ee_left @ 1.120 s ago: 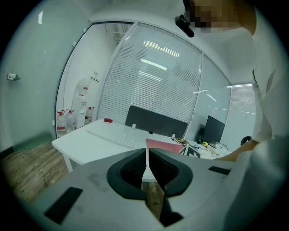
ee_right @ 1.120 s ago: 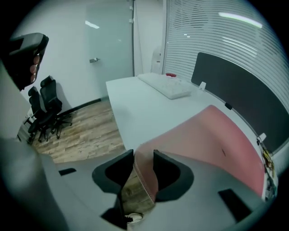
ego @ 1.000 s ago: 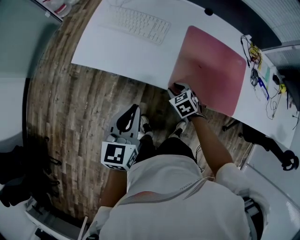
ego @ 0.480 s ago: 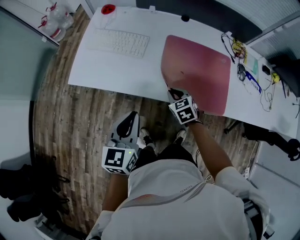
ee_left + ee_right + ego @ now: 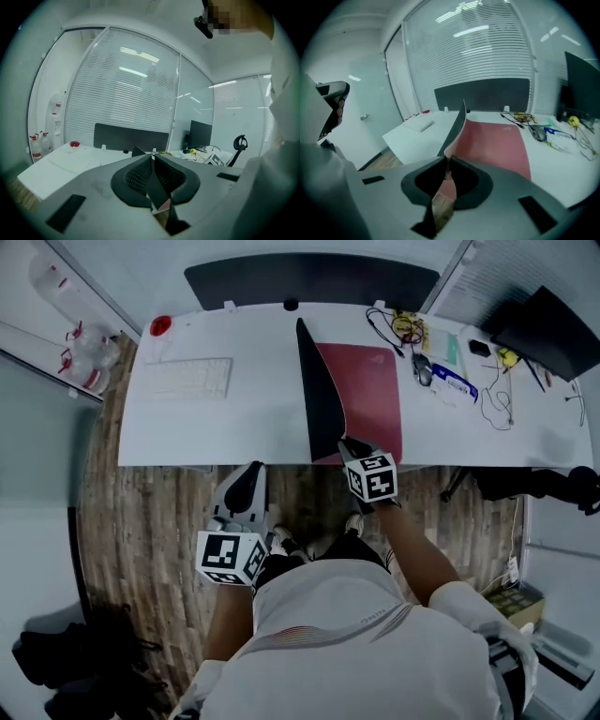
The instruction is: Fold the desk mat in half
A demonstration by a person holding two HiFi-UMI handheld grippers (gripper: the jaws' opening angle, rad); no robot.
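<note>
The desk mat (image 5: 370,395), pink on top and black underneath (image 5: 323,404), lies on the white desk (image 5: 244,427). Its left edge stands raised, showing the black side. My right gripper (image 5: 349,444) is at the desk's near edge and pinches the mat's near left corner. In the right gripper view the mat (image 5: 492,145) rises from between the jaws of the gripper (image 5: 446,161); the jaws are easing open slightly with the mat still pressed between them. My left gripper (image 5: 251,474) hangs below the desk edge by my body, its jaws (image 5: 152,157) shut on nothing.
A white keyboard (image 5: 192,378) and a red round object (image 5: 160,325) lie on the desk's left. Cables and small items (image 5: 450,362) crowd the right side, beside a dark monitor (image 5: 553,320). A dark panel (image 5: 309,277) backs the desk. A chair base (image 5: 553,486) stands right.
The right gripper closed on the mat's near left corner and lifted it; the left edge now stands up showing black. The left gripper has stayed put.
</note>
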